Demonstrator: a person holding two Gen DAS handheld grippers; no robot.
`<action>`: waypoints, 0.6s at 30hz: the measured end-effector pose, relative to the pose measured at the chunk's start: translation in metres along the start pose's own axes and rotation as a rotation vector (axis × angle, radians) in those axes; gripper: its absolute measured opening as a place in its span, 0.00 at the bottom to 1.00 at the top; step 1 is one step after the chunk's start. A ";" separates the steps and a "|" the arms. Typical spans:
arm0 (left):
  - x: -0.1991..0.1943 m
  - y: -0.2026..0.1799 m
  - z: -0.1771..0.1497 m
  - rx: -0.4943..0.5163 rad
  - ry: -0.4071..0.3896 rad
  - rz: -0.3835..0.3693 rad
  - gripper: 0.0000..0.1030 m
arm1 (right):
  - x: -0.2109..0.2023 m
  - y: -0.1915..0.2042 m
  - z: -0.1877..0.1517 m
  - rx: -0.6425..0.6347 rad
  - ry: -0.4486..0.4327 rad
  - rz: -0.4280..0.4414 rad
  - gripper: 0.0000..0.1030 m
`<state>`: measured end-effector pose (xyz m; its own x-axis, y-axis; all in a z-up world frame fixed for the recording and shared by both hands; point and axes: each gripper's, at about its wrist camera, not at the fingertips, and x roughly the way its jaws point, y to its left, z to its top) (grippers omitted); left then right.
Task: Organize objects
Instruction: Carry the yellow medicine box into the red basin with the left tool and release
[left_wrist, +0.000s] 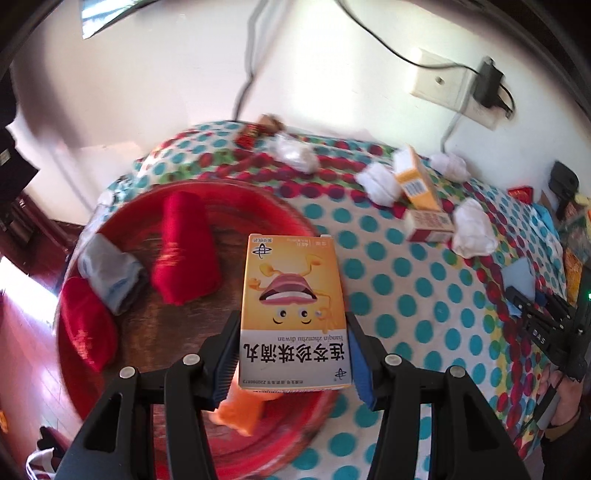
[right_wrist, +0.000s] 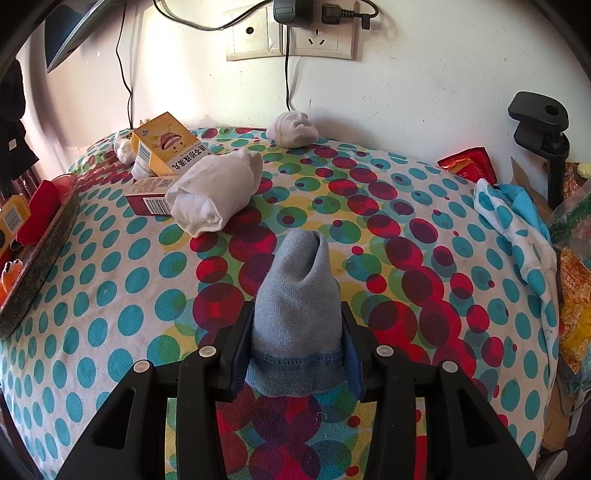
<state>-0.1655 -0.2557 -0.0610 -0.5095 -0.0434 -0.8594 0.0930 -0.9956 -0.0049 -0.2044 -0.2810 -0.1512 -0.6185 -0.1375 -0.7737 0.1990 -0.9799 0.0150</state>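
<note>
My left gripper (left_wrist: 291, 326) is shut on a yellow medicine box (left_wrist: 291, 288) with a cartoon face. It holds the box above a round red tray (left_wrist: 236, 458) at the table's left end. In the tray lie two red rolled socks (left_wrist: 184, 251), a grey rolled sock (left_wrist: 110, 273) and an orange item (left_wrist: 243, 410), partly hidden by the box. My right gripper (right_wrist: 295, 328) is shut on a grey-blue rolled sock (right_wrist: 299, 291), held just above the dotted tablecloth (right_wrist: 406, 258).
On the cloth lie a large white rolled sock (right_wrist: 210, 192), a second yellow box (right_wrist: 166, 144) and a red-and-white box (right_wrist: 147, 199). A white sock (right_wrist: 291, 129) sits by the wall. The tray's rim (right_wrist: 40, 258) is at left; bags and a black clamp (right_wrist: 539, 122) crowd the right.
</note>
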 end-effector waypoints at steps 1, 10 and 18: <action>-0.001 0.005 0.000 -0.003 0.000 0.005 0.52 | 0.000 0.000 0.000 0.000 0.000 -0.002 0.39; 0.001 0.061 -0.011 -0.078 0.013 0.069 0.52 | 0.000 0.000 0.000 0.001 0.000 -0.007 0.40; 0.017 0.098 -0.024 -0.118 0.048 0.103 0.52 | -0.001 -0.002 0.000 0.002 0.000 -0.013 0.40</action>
<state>-0.1448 -0.3517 -0.0886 -0.4510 -0.1383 -0.8817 0.2438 -0.9694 0.0273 -0.2043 -0.2789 -0.1501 -0.6207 -0.1250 -0.7740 0.1894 -0.9819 0.0066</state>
